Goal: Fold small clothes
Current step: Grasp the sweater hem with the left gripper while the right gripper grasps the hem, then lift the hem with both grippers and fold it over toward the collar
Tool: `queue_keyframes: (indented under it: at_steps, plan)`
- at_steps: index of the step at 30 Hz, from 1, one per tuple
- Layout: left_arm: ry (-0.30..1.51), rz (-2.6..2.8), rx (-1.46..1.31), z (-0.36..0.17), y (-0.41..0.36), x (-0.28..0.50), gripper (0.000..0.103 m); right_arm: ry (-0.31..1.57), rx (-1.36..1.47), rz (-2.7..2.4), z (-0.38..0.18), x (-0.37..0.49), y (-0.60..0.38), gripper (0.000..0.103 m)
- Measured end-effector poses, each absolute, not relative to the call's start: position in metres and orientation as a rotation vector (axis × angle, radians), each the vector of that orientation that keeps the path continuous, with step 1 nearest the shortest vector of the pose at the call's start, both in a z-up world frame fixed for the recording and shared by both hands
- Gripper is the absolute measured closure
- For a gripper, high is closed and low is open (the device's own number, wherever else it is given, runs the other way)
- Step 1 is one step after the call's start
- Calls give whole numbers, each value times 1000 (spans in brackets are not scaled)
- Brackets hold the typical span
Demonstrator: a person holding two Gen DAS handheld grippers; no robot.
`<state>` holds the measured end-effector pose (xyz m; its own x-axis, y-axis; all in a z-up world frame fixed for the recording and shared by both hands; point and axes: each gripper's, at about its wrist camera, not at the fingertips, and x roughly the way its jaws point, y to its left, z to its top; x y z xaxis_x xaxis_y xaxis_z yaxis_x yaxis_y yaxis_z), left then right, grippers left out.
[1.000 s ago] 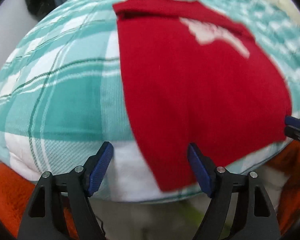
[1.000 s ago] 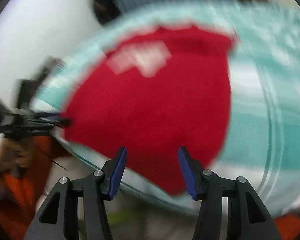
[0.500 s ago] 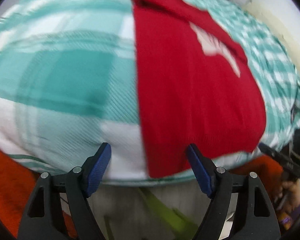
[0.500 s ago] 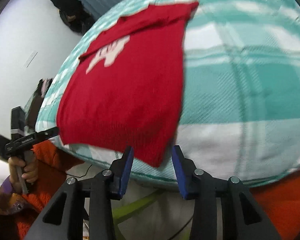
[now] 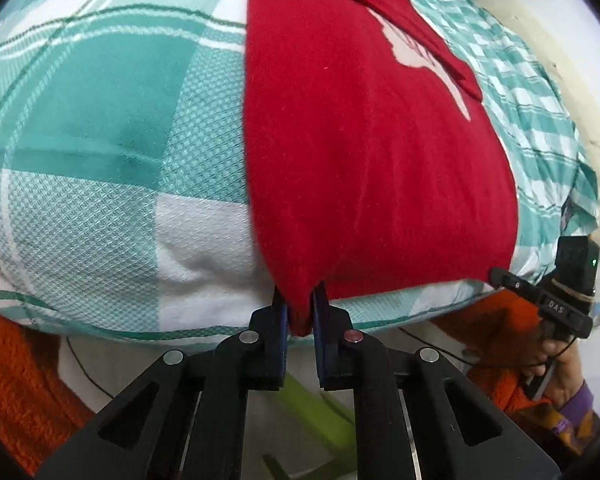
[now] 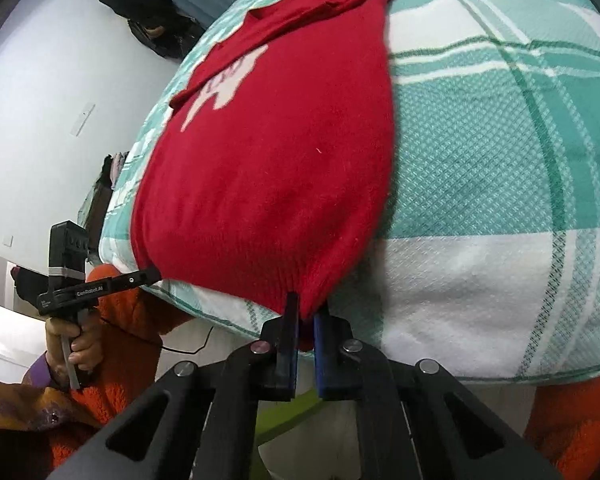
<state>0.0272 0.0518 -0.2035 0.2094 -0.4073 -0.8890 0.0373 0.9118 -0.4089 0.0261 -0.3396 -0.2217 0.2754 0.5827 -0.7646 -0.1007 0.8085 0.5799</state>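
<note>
A red sweater [image 5: 360, 140] with a white print lies flat on a teal and white plaid bed cover [image 5: 100, 120]. My left gripper [image 5: 300, 300] has its jaws closing, and the pads pinch the sweater's near left hem corner at the bed's edge. In the right wrist view the same sweater [image 6: 268, 168] lies on the cover [image 6: 480, 160], and my right gripper [image 6: 307, 308] is shut on the near right hem corner. Each view shows the other gripper at the opposite corner: the right gripper [image 5: 500, 274], the left gripper [image 6: 152, 272].
The person's hands [image 5: 556, 376] [image 6: 76, 344] and orange fleece sleeves [image 6: 132, 340] sit just below the bed's edge. A green object [image 5: 320, 408] stands on the floor under the grippers. A cream mattress edge [image 5: 572, 80] runs along the far side. Dark things [image 6: 152, 28] hang on the white wall.
Both grippers came down to the bed's edge and went from open to closed on the sweater's two near hem corners. The hem now bunches slightly at each grip.
</note>
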Motion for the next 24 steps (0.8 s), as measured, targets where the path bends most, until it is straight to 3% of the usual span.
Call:
queue_keyframes:
  at_steps: [2, 3, 4, 5, 6, 8, 9, 10, 11, 19, 24]
  plan:
    - [1329, -294, -312, -205, 51, 30, 68, 1203, 470, 473, -220, 27, -341, 88]
    - [1334, -289, -314, -207, 52, 30, 64, 1205, 470, 459, -222, 28, -341, 67]
    - [1333, -290, -320, -207, 52, 30, 63, 1209, 475, 448, -223, 28, -342, 55]
    - [1333, -290, -323, -207, 53, 30, 63, 1211, 483, 437, -224, 30, -342, 48]
    - [1333, -290, -325, -208, 52, 32, 63, 1205, 497, 443, -225, 30, -343, 48]
    - [1334, -287, -327, -211, 52, 34, 63, 1207, 505, 450, -227, 31, -342, 50]
    - [1334, -284, -323, -212, 51, 35, 64, 1212, 508, 457, -228, 31, -342, 64]
    - [1333, -282, -315, -213, 43, 41, 71, 1219, 508, 466, -229, 32, -341, 77]
    - [1329, -290, -304, -211, 41, 40, 98, 1233, 496, 471, -230, 32, -338, 98]
    - [1291, -361, -304, -172, 30, 31, 98, 1110, 551, 508, -178, 19, -344, 98]
    - [1215, -410, -445, -147, 38, 93, 98, 973, 697, 435, -158, 62, -371, 98]
